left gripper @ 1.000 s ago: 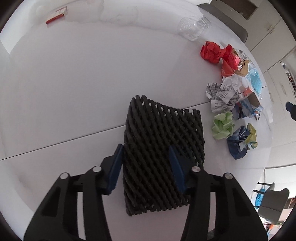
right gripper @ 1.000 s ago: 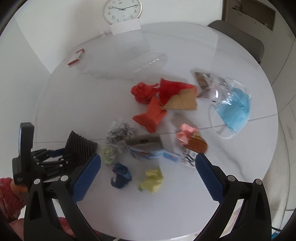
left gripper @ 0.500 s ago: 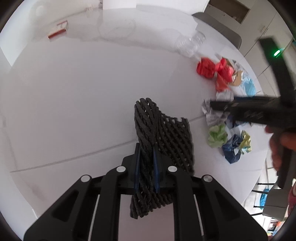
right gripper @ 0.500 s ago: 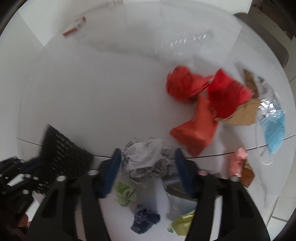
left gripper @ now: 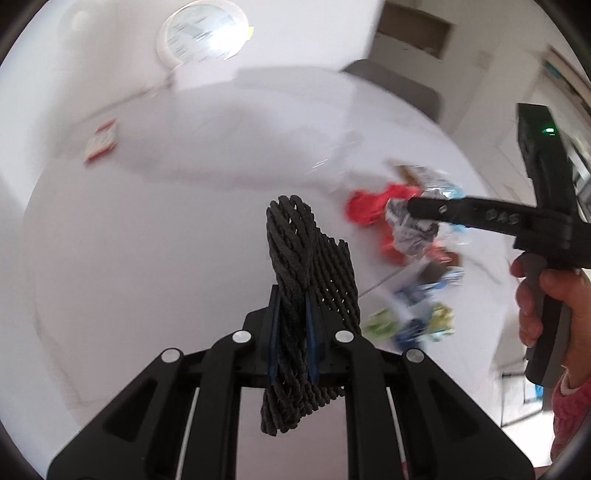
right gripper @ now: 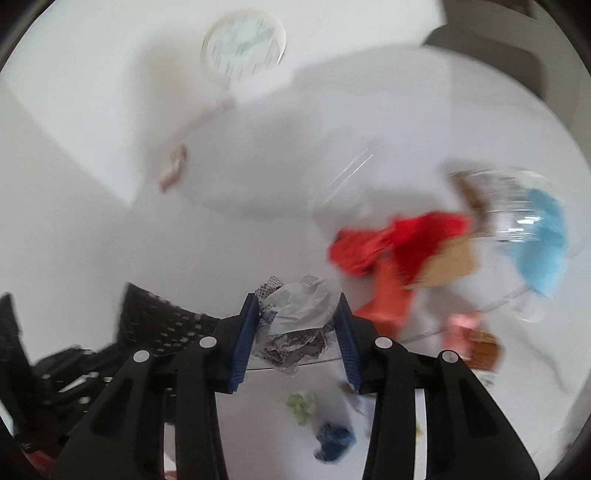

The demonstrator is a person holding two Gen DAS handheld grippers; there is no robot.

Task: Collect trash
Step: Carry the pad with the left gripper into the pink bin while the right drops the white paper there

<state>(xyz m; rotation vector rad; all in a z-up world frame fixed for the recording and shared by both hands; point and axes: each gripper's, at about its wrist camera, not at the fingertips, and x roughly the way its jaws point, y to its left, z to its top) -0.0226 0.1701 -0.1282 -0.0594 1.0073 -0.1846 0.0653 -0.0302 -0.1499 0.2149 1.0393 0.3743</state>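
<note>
Since the earlier frame, right tongs (right gripper: 297, 334) have closed on the crumpled newsprint wad (right gripper: 295, 317) and raised it off the white worktop (right gripper: 258, 206); left tongs (left gripper: 291, 328) stay clamped on the black foam net sleeve (left gripper: 299, 258), held above the worktop; red paper (right gripper: 399, 240), blue mask (right gripper: 543, 243) and green wad (right gripper: 301, 406) lie on the worktop.

Home dining area, round white table (left gripper: 147, 240), wall clock (left gripper: 201, 33), cabinets (left gripper: 417, 33)

Crumpled printed paper wad (right gripper: 295, 317) pinched, lifted above table.
</note>
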